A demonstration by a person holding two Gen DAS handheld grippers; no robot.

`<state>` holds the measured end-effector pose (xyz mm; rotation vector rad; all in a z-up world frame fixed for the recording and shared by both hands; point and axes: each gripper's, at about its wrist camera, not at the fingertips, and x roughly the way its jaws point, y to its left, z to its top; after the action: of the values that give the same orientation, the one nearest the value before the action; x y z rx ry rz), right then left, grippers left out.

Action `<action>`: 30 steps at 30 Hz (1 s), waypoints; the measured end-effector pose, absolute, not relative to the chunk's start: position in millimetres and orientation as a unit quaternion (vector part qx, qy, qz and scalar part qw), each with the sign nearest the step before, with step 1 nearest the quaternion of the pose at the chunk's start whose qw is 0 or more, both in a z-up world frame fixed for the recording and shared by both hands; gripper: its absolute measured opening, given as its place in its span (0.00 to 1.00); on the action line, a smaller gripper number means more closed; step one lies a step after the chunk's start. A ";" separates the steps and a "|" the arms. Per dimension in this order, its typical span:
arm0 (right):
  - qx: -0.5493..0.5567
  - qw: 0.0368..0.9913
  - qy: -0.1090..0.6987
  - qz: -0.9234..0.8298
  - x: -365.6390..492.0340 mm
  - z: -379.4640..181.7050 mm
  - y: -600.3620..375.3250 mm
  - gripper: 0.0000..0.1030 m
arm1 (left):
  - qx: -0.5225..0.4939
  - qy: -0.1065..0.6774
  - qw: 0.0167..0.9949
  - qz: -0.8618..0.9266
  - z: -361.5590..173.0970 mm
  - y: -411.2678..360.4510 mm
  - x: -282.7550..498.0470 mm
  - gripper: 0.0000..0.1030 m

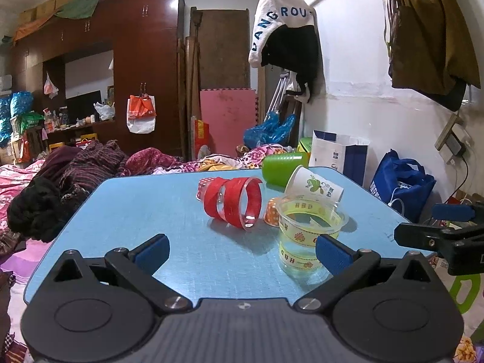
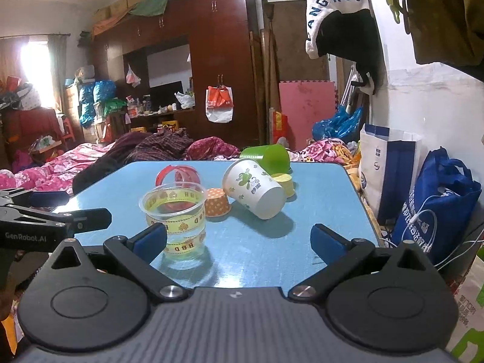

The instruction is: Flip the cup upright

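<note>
Upright clear cup (image 1: 308, 236) before toppled paper cup (image 2: 254, 189)

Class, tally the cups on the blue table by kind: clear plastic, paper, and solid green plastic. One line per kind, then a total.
Clear plastic: 2, the upright yellow-banded cup and the red-banded cup on its side.
Paper: 4, the white leaf-print cup, orange dotted cup, yellow cup, red dotted cup.
Green plastic: 1, the green cup.
Total: 7

Cluttered bedroom — dark wardrobe (image 2: 211, 60) along the far wall, white wall (image 2: 423, 115) at right, bright window (image 2: 33, 60) at left — bed (image 2: 60, 163) heaped with clothes.
</note>
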<state>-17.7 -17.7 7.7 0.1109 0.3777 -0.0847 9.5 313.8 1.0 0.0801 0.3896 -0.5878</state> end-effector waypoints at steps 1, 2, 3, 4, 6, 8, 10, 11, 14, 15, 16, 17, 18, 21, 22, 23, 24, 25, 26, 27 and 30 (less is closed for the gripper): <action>0.055 0.980 0.188 -0.042 -17.6 7.8 -17.5 0.99 | 0.039 0.191 0.938 -0.287 1.0 314.1 9.5 1.00; 0.056 0.980 0.187 -0.042 -17.8 7.8 -17.5 0.99 | 0.039 0.191 0.938 -0.287 0.9 314.0 9.5 1.00; 0.057 0.980 0.187 -0.041 -17.6 8.2 -18.3 0.99 | 0.039 0.191 0.938 -0.287 1.1 313.5 10.2 1.00; 0.058 0.980 0.187 -0.040 -17.8 8.3 -18.5 0.99 | 0.039 0.192 0.938 -0.287 1.0 313.5 10.1 1.00; 0.058 0.980 0.188 -0.039 -17.6 8.9 -18.4 0.99 | 0.042 0.192 0.937 -0.288 1.1 312.4 10.3 1.00; 0.059 0.980 0.188 -0.039 -17.8 8.9 -18.3 0.99 | 0.044 0.192 0.937 -0.288 0.8 310.9 10.3 1.00; 0.060 0.980 0.188 -0.037 -17.7 8.4 -17.9 0.99 | 0.045 0.192 0.937 -0.288 0.5 310.7 10.0 1.00; 0.060 0.980 0.189 -0.036 -17.5 8.1 -17.9 0.99 | 0.045 0.192 0.937 -0.288 0.5 310.8 9.9 1.00; 0.061 0.980 0.189 -0.034 -16.6 6.8 -16.9 0.99 | 0.045 0.193 0.937 -0.288 0.5 310.3 10.4 1.00; 0.061 0.979 0.189 -0.034 -16.4 6.6 -16.7 0.99 | 0.045 0.194 0.937 -0.288 0.6 309.6 10.7 1.00; 0.060 0.979 0.190 -0.033 -16.5 6.3 -16.3 0.99 | 0.045 0.194 0.937 -0.287 0.5 309.7 11.0 1.00; 0.059 0.979 0.190 -0.033 -16.5 6.1 -15.8 0.99 | 0.045 0.195 0.937 -0.287 0.4 309.9 11.1 1.00; 0.060 0.979 0.189 -0.034 -16.6 6.3 -15.6 0.99 | 0.044 0.195 0.937 -0.287 -0.1 310.1 12.0 1.00; 0.064 0.980 0.188 -0.034 -16.8 5.9 -15.1 0.99 | 0.042 0.196 0.937 -0.285 -0.5 311.2 13.2 1.00; 0.065 0.980 0.187 -0.034 -17.1 5.6 -15.0 0.99 | 0.042 0.197 0.937 -0.284 -0.4 311.2 13.9 1.00; 0.066 0.980 0.186 -0.034 -16.8 5.9 -16.0 0.99 | 0.041 0.198 0.937 -0.284 -0.6 310.6 14.8 1.00; 0.067 0.980 0.186 -0.035 -16.9 5.7 -16.1 0.99 | 0.041 0.198 0.937 -0.284 -0.8 310.5 15.3 1.00; 0.069 0.980 0.185 -0.034 -16.6 5.4 -16.0 0.99 | 0.040 0.199 0.937 -0.284 -0.9 310.2 15.7 1.00; 0.069 0.980 0.185 -0.034 -16.4 5.1 -15.6 0.99 | 0.040 0.200 0.937 -0.284 -1.3 310.1 16.0 1.00; 0.069 0.980 0.186 -0.034 -16.6 5.4 -15.8 0.99 | 0.040 0.200 0.937 -0.284 -1.6 310.0 16.1 1.00; 0.071 0.980 0.185 -0.032 -16.7 5.3 -16.3 0.99 | 0.039 0.201 0.937 -0.284 -1.6 309.7 16.4 1.00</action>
<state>-16.7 -16.3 5.3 0.1421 0.3733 -0.0653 16.4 309.7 -1.6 0.0807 0.4098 -0.5809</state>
